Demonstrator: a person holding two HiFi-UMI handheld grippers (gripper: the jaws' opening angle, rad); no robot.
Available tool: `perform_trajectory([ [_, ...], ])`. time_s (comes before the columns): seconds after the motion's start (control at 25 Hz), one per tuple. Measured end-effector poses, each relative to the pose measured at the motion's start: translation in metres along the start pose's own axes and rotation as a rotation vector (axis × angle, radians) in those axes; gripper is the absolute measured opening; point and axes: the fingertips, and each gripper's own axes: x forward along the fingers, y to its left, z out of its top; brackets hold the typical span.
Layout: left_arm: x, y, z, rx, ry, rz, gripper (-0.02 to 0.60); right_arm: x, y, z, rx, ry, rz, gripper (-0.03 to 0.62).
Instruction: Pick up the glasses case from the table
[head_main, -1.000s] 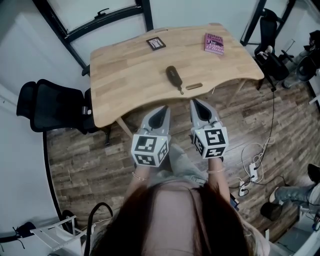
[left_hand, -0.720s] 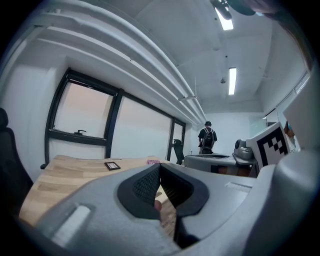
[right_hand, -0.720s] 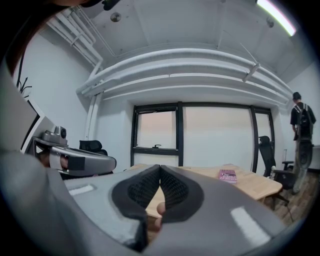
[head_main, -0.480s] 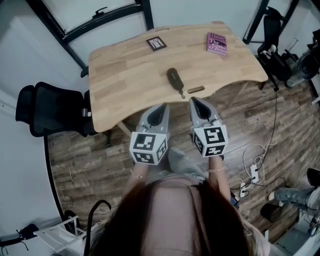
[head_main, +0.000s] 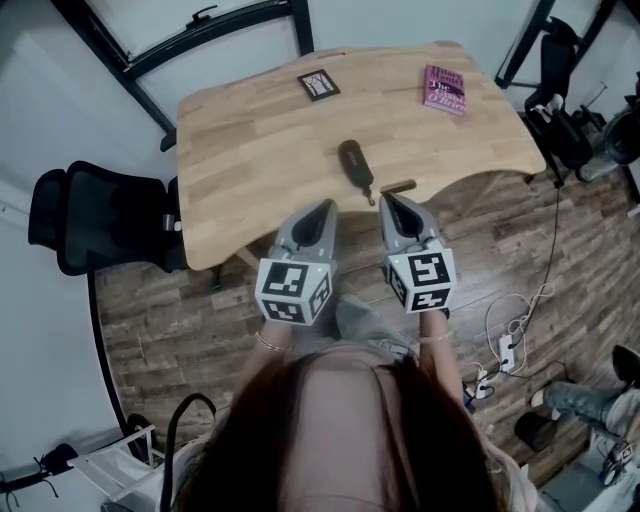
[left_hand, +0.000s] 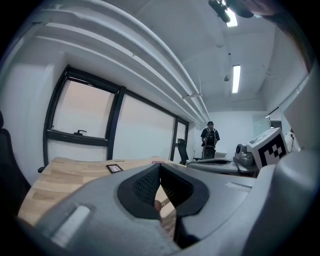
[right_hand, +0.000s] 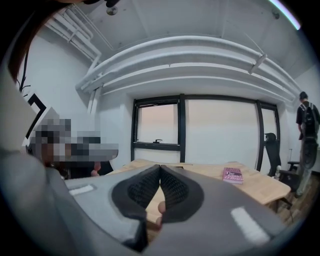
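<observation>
The glasses case (head_main: 352, 158) is a dark oval lying near the front edge of the wooden table (head_main: 250, 140), with a thin strap trailing toward me. My left gripper (head_main: 327, 206) hangs just short of the table edge, down and left of the case, shut and empty. My right gripper (head_main: 387, 199) is beside it, right below the case's near end, also shut and empty. In the left gripper view the pads (left_hand: 150, 182) meet at the tips. In the right gripper view the pads (right_hand: 172, 187) meet too, and the jaws hide the case.
A short wooden piece (head_main: 398, 186) lies at the table's front edge right of the case. A black card (head_main: 318, 84) and a pink book (head_main: 445, 88) sit at the back. A black chair (head_main: 95, 215) stands at left; cables and a power strip (head_main: 505, 350) lie on the floor at right.
Both grippers have moved forward toward the table's front edge, and the case now lies closer to their tips. Both jaws have stayed shut.
</observation>
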Motion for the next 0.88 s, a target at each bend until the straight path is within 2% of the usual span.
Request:
perform_trajectory([
  [0.28, 0.026, 0.020, -0.001, -0.008, 0.012, 0.004, 0.009, 0.034, -0.005, -0.004, -0.059, 0.033, 0.030, 0.003],
  [0.88, 0.080, 0.056, 0.002, -0.018, 0.029, 0.009, 0.009, 0.099, -0.024, -0.025, -0.087, 0.114, 0.073, 0.003],
])
